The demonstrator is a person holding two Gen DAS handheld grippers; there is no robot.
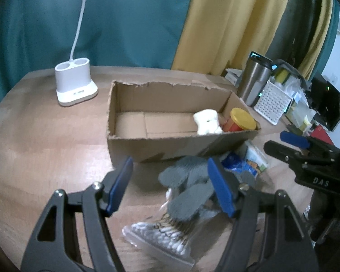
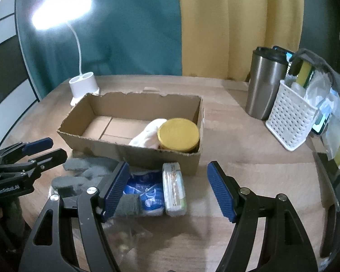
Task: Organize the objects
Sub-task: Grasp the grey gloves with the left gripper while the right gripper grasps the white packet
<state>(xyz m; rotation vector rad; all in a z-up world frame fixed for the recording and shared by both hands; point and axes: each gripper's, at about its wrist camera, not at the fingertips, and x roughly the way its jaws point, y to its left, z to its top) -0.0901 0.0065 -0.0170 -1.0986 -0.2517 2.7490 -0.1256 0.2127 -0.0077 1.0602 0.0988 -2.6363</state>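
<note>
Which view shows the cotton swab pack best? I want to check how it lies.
The left wrist view: the cotton swab pack lies on the table near the gray gloves, swab tips visible through clear plastic. In the right wrist view only a blurred clear corner shows below the fingers.
</note>
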